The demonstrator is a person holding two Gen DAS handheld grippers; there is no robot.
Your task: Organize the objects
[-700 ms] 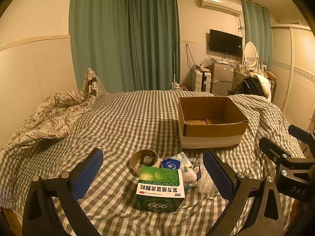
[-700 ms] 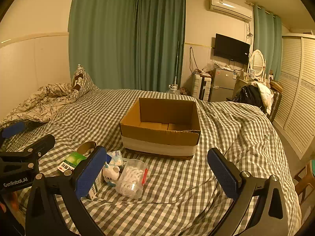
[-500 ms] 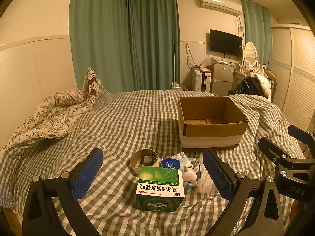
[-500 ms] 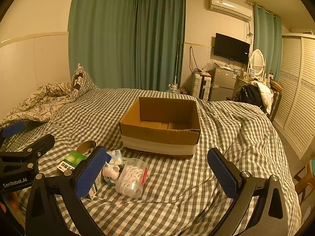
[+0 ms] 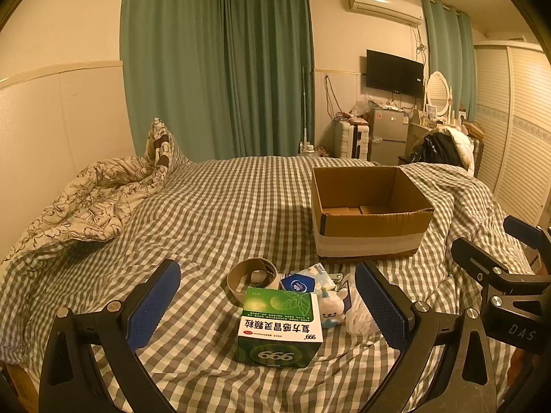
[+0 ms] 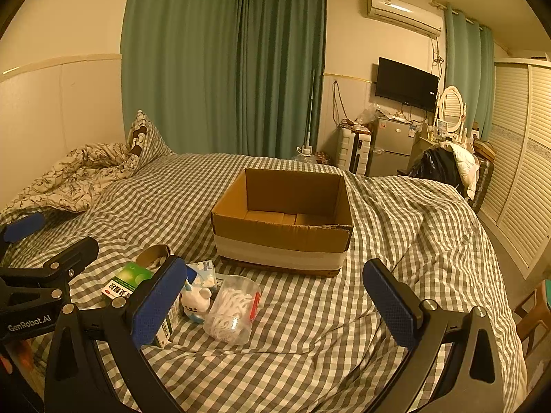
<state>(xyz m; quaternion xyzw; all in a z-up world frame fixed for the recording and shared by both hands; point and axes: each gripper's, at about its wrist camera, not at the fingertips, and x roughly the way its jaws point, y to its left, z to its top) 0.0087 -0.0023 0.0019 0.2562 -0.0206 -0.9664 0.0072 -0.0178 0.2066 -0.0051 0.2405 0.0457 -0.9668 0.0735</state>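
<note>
An open cardboard box stands on the checked bed, with nothing visible inside. In front of it lies a small pile: a green medicine box, a tape roll, a blue-and-white packet, a small white toy and a clear tub of cotton swabs. My left gripper is open and empty, straddling the medicine box from above. My right gripper is open and empty, over the bed just right of the tub.
A crumpled floral quilt and a pillow lie at the bed's left. The bed's right edge drops off toward louvred wardrobe doors. A fridge, a suitcase and a loaded chair stand beyond the bed's far end.
</note>
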